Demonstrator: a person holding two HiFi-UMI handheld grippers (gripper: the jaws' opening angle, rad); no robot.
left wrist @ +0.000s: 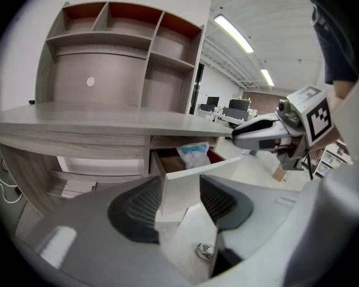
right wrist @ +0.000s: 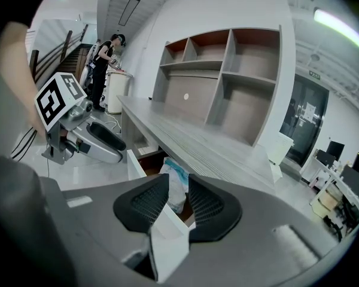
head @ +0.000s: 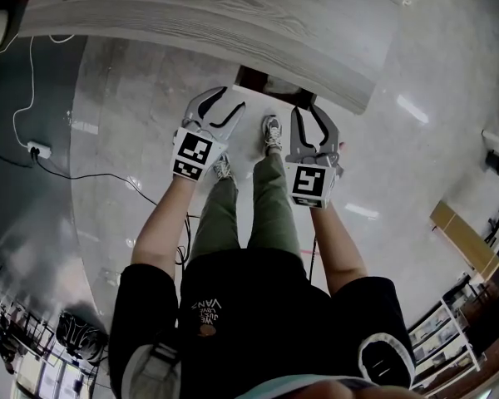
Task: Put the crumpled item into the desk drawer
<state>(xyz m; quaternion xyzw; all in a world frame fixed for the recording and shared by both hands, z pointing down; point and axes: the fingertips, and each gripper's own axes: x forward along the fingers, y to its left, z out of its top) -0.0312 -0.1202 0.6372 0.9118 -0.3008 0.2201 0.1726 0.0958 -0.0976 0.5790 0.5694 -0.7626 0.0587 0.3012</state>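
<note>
The desk drawer (head: 262, 80) stands pulled out under the wooden desktop (head: 233, 15). A crumpled white and blue packet (left wrist: 194, 155) (right wrist: 172, 173) lies inside it, free of both grippers. My left gripper (head: 224, 102) (left wrist: 180, 187) is open at the left end of the white drawer front (left wrist: 179, 190), which fills the gap between its pads. My right gripper (head: 312, 115) (right wrist: 178, 193) is shut on the drawer front's other end (right wrist: 167, 244), and the panel runs edge-on between its pads. Each gripper appears in the other's view: the right gripper (left wrist: 242, 137) and the left gripper (right wrist: 116, 148).
A wooden shelf unit (left wrist: 119, 58) stands on the desk. The holder's legs and shoes (head: 271, 131) are just below the drawer. A power strip with cable (head: 37, 150) lies on the floor at left. Another person (right wrist: 105, 70) stands far off by the desk's end.
</note>
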